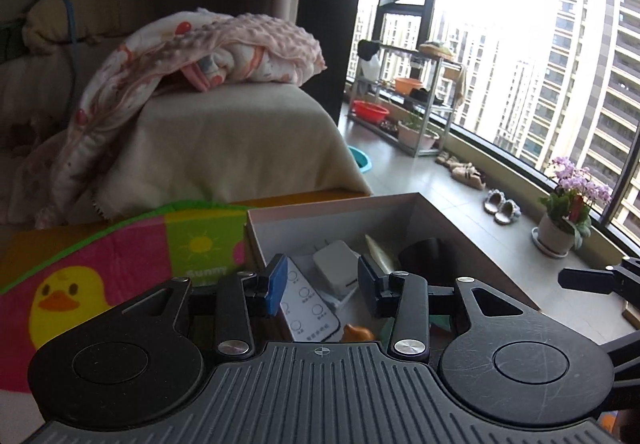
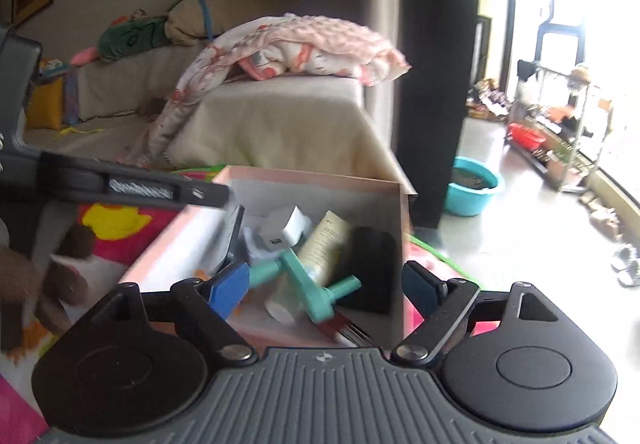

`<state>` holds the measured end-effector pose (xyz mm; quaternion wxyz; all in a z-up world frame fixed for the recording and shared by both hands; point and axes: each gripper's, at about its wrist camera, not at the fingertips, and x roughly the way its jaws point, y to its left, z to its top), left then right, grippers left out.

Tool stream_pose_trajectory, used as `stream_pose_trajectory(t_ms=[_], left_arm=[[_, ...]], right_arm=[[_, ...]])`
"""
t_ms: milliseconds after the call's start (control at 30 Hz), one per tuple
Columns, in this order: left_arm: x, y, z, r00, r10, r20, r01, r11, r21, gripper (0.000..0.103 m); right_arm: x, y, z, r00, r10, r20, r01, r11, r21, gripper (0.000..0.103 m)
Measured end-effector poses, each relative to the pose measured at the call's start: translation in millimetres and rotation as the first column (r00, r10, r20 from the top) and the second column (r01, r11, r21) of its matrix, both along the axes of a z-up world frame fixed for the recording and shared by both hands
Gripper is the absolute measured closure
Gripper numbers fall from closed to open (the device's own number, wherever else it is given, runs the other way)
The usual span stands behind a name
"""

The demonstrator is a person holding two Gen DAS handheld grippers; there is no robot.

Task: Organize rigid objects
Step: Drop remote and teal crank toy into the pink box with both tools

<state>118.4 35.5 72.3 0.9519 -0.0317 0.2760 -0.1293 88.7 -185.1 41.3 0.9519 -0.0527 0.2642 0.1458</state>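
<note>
A pale cardboard box (image 1: 256, 232) stands on the colourful play mat and holds a white remote (image 1: 306, 304), a white charger block (image 1: 336, 270), a cream tube, a black object and an orange piece. My left gripper (image 1: 322, 284) is open and empty just above the box's near end. In the right wrist view the same box (image 2: 316, 180) shows the charger (image 2: 286, 230), the tube (image 2: 324, 244), a teal plastic tool (image 2: 308, 284) and the black object (image 2: 370, 268). My right gripper (image 2: 324, 290) is open and empty over the near edge.
A duck-print play mat (image 1: 80, 284) lies under the box. A sofa with a pink blanket (image 1: 192, 56) stands behind. A brown plush toy (image 2: 24, 284) lies left of the box. The left gripper's arm (image 2: 120, 184) crosses the right view. Flower pot (image 1: 560, 232) and slippers lie by the window.
</note>
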Motion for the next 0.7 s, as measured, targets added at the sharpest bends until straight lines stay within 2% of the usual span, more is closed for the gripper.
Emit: stream_pose_trajectory(t_ms=[133,233,333,500,633,700], left_arm=[[-56.1,6.3,-5.3,1.000,-0.022,-0.003,0.022,0.999,-0.031,0.060],[-94.2,8.2,-22.8,0.997,-0.045,-0.061,0.041,0.997,-0.064,0.060],[-119.2,6.9,-43.2,0.990,-0.065,-0.127,0.053,0.994,-0.092,0.060],[-134.9,3.6,-60.0,0.981,-0.071,-0.183,0.054,0.994,-0.096,0.060],[-137.3,5.6,-55.4,0.983,-0.050,-0.174,0.036,0.996,-0.083,0.060],[-143.3,5.8,-51.3,0.985,-0.047,-0.163,0.035,0.997,-0.074,0.060]], right_arm=[[-41.4,-33.1,-16.5,0.998,-0.063,-0.018,0.062,0.997,-0.052,0.018],[-64.8,-51.5,-32.1,0.993,-0.115,-0.039,0.111,0.989,-0.094,0.018],[-78.6,-64.6,-41.4,0.985,-0.166,-0.048,0.162,0.983,-0.084,0.018],[-82.1,-68.8,-51.3,0.972,-0.223,-0.071,0.217,0.973,-0.079,0.021],[-67.0,-63.4,-48.0,0.966,-0.246,-0.080,0.245,0.969,-0.023,0.022],[-58.8,-64.6,-43.3,0.964,-0.249,-0.093,0.254,0.966,0.042,0.022]])
